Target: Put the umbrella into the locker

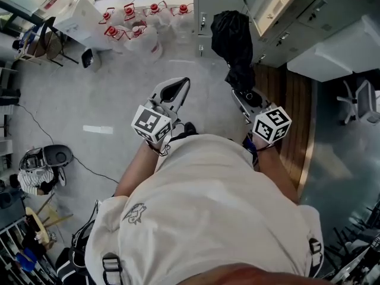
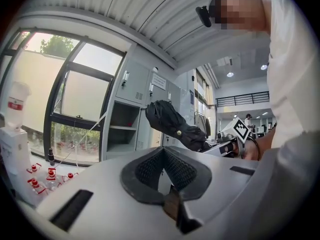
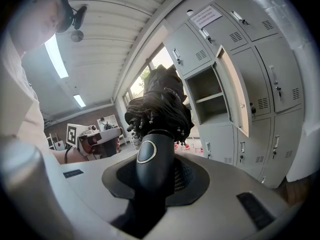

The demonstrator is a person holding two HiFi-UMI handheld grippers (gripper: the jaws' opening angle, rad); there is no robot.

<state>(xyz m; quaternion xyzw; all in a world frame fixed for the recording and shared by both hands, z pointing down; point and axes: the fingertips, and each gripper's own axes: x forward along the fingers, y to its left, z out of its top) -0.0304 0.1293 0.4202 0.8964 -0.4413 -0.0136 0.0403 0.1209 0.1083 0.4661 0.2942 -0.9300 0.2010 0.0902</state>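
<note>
Right gripper view shows the right gripper point(image 3: 152, 171) clamped on the rounded black handle point(image 3: 149, 156) of the folded black fabric umbrella point(image 3: 160, 104), the handle's silver ring facing the camera and the bunched canopy standing out ahead of the jaws. The umbrella's long axis runs along the gripper's own line, canopy end leading. The grey metal locker point(image 3: 202, 84) with its pale door point(image 3: 234, 96) swung open sits just right of the canopy in the frame, and its empty shelf space is at about the canopy's height. The closed lockers fill the right side of the frame.

In the left gripper view, the left gripper point(image 2: 162, 151) has its ribbed dark pads brought together at the tips with nothing between them. The umbrella appears right of centre in this view, and the open locker stands at centre left, beyond it.

The head view puts the umbrella in the upper middle, pointing up the frame toward the locker bank, well apart from the row of red-capped clear plastic bottles point(image 1: 142, 25) on the floor at upper left.

Judging by this, the right hand is the one placed for the insertion. The canopy tip needs steering to the right into the open compartment. The empty left hand is free to steady the door.
</note>
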